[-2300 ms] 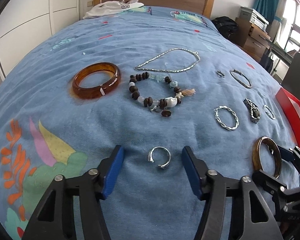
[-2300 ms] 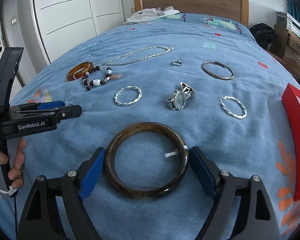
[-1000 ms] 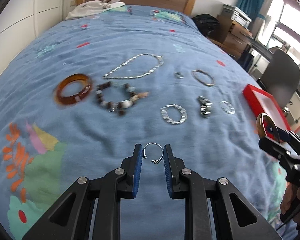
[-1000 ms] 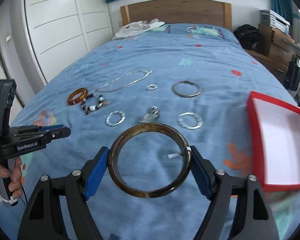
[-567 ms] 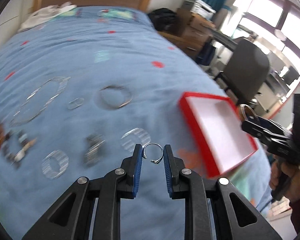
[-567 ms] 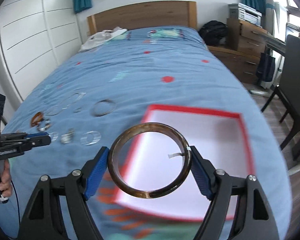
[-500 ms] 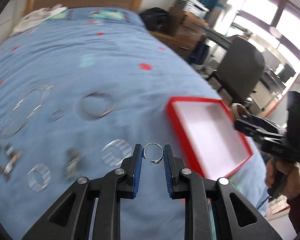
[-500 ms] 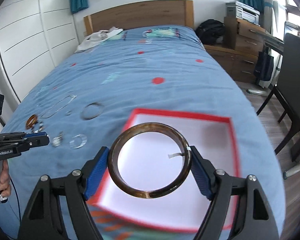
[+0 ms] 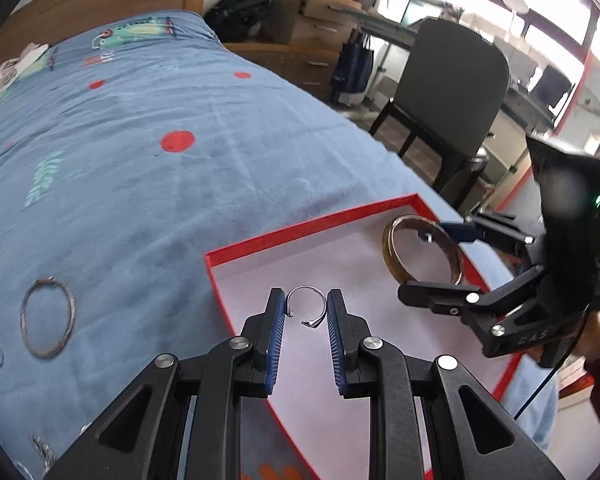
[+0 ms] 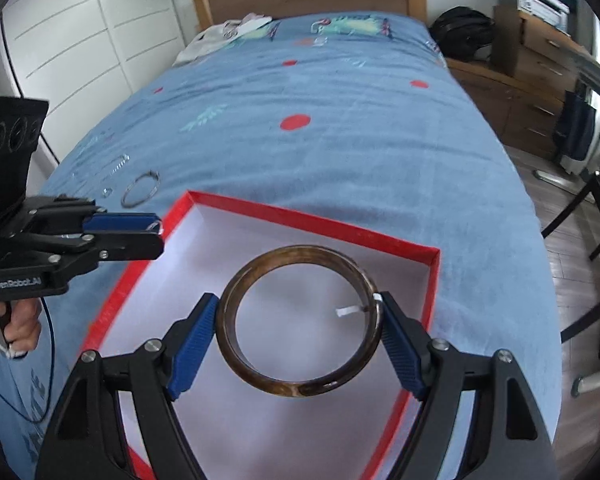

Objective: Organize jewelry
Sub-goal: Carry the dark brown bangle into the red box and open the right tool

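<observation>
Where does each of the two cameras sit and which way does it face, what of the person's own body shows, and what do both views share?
Left wrist: on the left gripper, facing down along its fingers at the silver ring they pinch; right gripper and a hand show.
Right wrist: on the right gripper, facing the brown bangle; left gripper and a hand show.
Shared: red box, blue bedspread.
</observation>
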A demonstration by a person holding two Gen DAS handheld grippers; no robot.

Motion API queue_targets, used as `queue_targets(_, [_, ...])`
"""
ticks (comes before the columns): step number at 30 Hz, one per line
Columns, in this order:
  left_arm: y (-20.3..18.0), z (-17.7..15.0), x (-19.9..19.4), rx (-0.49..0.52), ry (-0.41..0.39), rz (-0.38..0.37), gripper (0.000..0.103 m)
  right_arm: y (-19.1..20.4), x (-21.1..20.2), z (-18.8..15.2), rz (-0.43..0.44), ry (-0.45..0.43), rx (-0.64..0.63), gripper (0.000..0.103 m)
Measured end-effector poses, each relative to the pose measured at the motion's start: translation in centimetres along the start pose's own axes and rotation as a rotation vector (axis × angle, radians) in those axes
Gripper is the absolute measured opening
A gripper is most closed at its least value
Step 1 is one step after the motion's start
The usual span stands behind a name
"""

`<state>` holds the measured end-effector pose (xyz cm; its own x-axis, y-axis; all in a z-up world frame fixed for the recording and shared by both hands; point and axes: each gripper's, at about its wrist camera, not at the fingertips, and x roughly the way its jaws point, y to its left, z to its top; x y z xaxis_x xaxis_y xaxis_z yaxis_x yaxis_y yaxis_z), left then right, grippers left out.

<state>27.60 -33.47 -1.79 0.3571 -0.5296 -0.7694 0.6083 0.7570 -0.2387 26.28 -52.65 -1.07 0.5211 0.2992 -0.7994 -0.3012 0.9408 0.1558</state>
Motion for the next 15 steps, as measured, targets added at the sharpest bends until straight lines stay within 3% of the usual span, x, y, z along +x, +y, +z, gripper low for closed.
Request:
queue_targets(5, [-0.3, 0.1, 2.0, 0.036, 0.047, 0.015, 0.021, -0.3, 1.5, 0.7, 0.019, 0.048, -0.077, 0.077])
queue_targets(15, [-0.4, -0.3, 3.9, 0.073, 0.103, 0.089, 0.022, 1.2, 3.6, 0.5, -0.064, 0.162, -0.277, 0.078])
